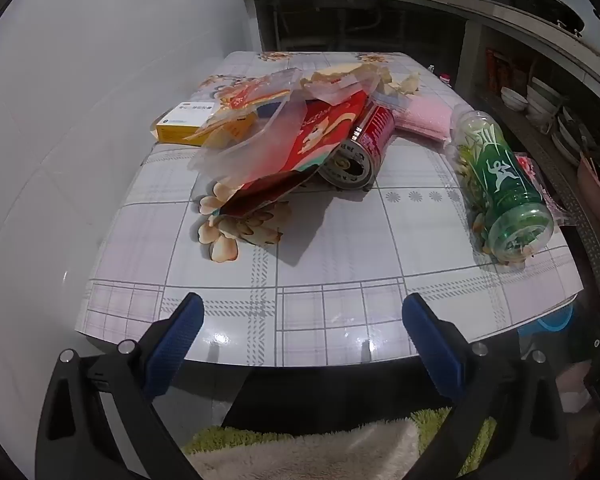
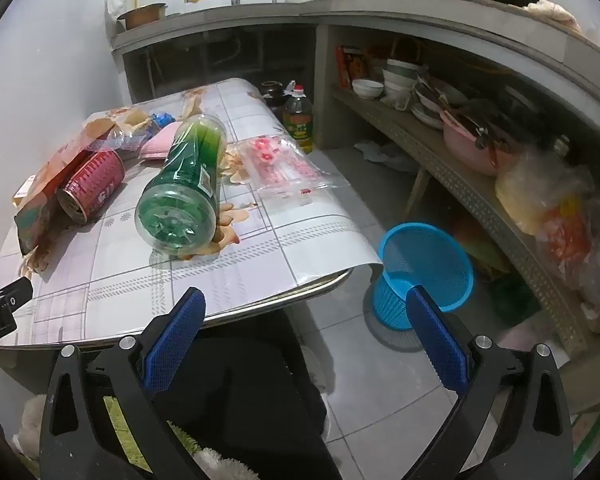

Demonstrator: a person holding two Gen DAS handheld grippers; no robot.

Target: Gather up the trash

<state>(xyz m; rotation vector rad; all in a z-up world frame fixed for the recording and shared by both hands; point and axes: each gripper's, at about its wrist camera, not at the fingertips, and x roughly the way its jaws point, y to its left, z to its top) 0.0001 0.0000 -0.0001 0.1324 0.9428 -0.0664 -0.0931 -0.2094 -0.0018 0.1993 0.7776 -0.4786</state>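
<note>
Trash lies on the table (image 1: 340, 240): a green plastic bottle (image 1: 500, 184) on its side at the right, a red can (image 1: 360, 148) on its side, a red snack bag (image 1: 300, 152), a clear plastic wrapper (image 1: 252, 136), a yellow box (image 1: 188, 122) and a pink pack (image 1: 424, 118). My left gripper (image 1: 302, 312) is open and empty at the table's near edge. In the right wrist view the bottle (image 2: 184, 188), the can (image 2: 92, 188) and a clear pink-printed wrapper (image 2: 284, 164) show. My right gripper (image 2: 306, 308) is open and empty. A blue mesh bin (image 2: 424, 268) stands on the floor.
A kitchen counter (image 2: 420, 12) curves around the back and right, with a shelf of bowls (image 2: 400, 84) and bags (image 2: 560, 216) under it. An oil bottle (image 2: 298, 120) stands on the floor behind the table. The white wall (image 1: 80, 120) is at the left.
</note>
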